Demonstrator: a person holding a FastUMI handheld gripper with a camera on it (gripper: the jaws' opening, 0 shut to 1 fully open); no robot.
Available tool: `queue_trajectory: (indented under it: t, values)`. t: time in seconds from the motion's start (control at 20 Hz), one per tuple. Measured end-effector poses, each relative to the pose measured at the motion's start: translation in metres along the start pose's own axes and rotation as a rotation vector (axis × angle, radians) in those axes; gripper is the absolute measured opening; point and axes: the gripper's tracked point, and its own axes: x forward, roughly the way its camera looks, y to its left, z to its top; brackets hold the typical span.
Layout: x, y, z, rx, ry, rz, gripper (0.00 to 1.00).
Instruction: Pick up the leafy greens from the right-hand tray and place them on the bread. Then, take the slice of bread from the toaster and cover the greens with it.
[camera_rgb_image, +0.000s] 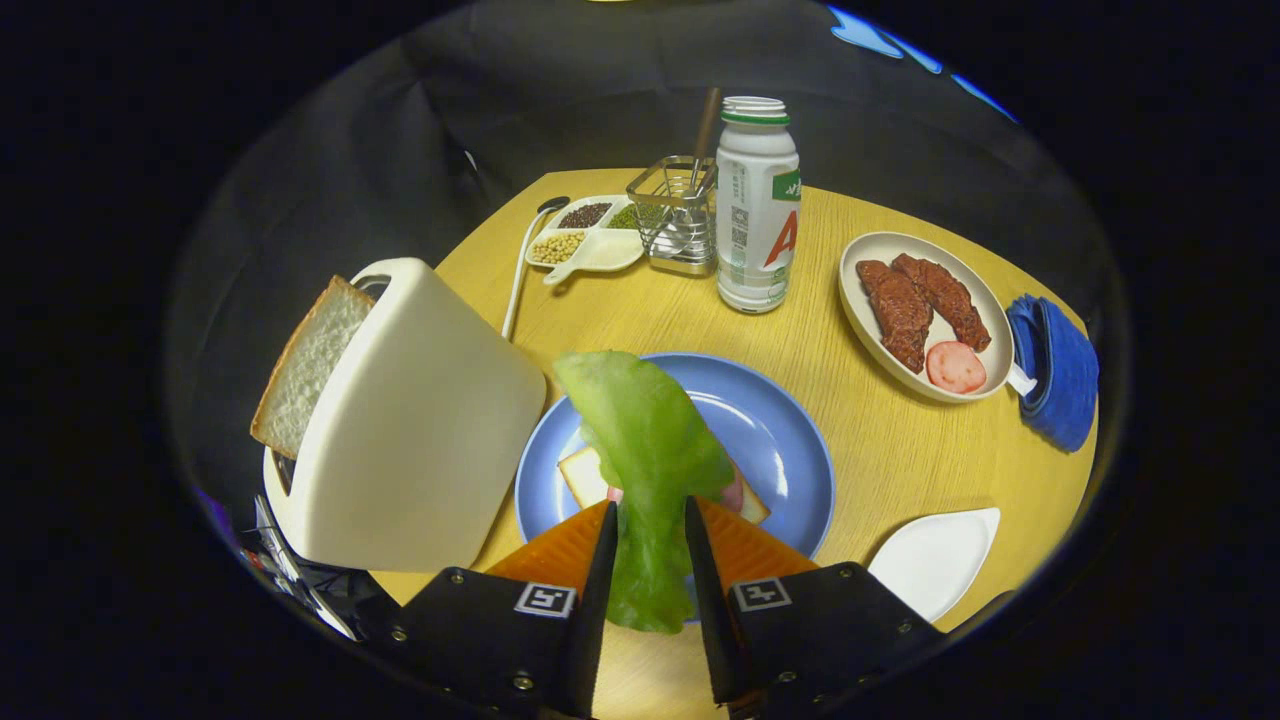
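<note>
My gripper (648, 520) is shut on a green lettuce leaf (645, 430), both fingers pinching its stem end. The leaf stands up ahead of the fingers, hanging over the blue plate (780, 440). On that plate, under the leaf, lies a slice of bread (585, 475) with a bit of pink ham showing at its edge; most of it is hidden by the leaf and fingers. To the left stands a cream toaster (415, 430) with a slice of bread (305, 365) sticking out of its slot.
A white bottle (757, 210) stands beyond the plate, next to a wire utensil rack (678, 215) and a divided dish of beans (585, 240) with a spoon. Right of the bottle, an oval plate (860, 300) holds meat strips and ham. A blue cloth (1055, 370) and a small white leaf-shaped tray (935, 560) are on the right.
</note>
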Motion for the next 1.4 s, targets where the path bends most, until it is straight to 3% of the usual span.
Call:
queue_trajectory:
  t: [0.25,0.5,0.75,1.1,1.4]
  values:
    - [-0.012,-0.003,-0.002,-0.022,-0.008,-0.016,0.52]
    - [-0.030,0.009,-0.001,-0.025,-0.062,0.027,0.53]
    - [-0.041,0.011,0.001,0.004,-0.148,0.009,0.52]
    - [-0.052,0.018,0.012,0.013,-0.378,-0.110,0.53]
    - [-0.069,0.060,0.015,0.002,-0.576,-0.091,0.53]
